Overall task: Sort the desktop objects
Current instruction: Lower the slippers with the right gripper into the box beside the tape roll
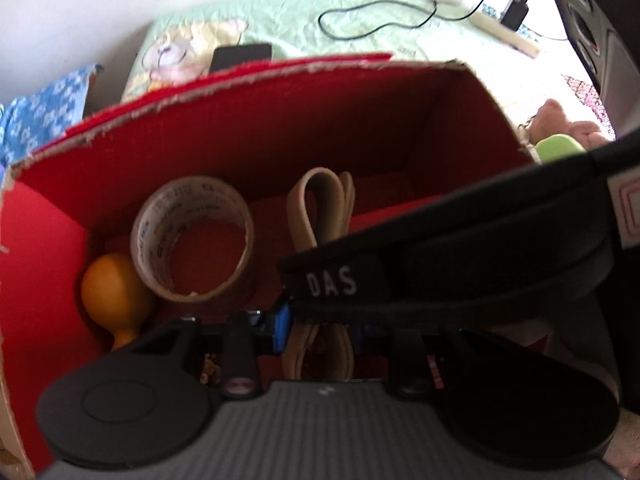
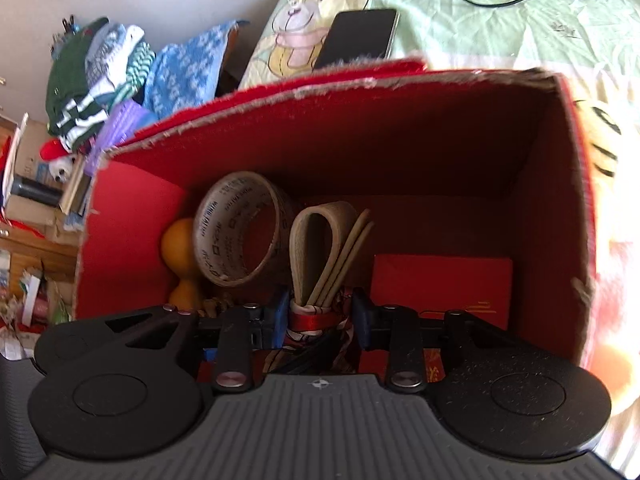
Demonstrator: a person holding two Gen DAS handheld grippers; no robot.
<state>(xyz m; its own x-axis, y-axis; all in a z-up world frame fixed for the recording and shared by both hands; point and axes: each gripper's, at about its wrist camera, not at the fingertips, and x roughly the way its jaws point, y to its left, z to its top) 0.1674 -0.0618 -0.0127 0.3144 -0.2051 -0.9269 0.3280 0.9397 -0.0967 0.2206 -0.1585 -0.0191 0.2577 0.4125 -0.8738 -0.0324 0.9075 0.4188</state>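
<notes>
Pointing steeply down into an open red cardboard box (image 1: 280,132), both grippers hang over its contents. The left gripper (image 1: 320,328) has its 2 blue pads nearly together, pressed on the near end of a beige looped leather strap (image 1: 308,208) that runs between them. The right gripper (image 2: 320,316) stands a little wider, its pads closed on the same strap's bound end, where a red ribbon (image 2: 308,320) wraps it. The strap's loop leans away from the grippers, toward the back wall of the box.

Just left of the strap, a brown roll of packing tape (image 1: 192,240) stands tilted on edge, touching an orange bulb-shaped object (image 1: 108,288) in the left corner. A flat red envelope (image 2: 440,284) lies on the box floor to the right. A broad black object marked "DAS" (image 1: 440,256) crosses the left wrist view. Behind the box, a black phone (image 2: 356,36) rests on a pale green bedsheet (image 2: 500,32).
</notes>
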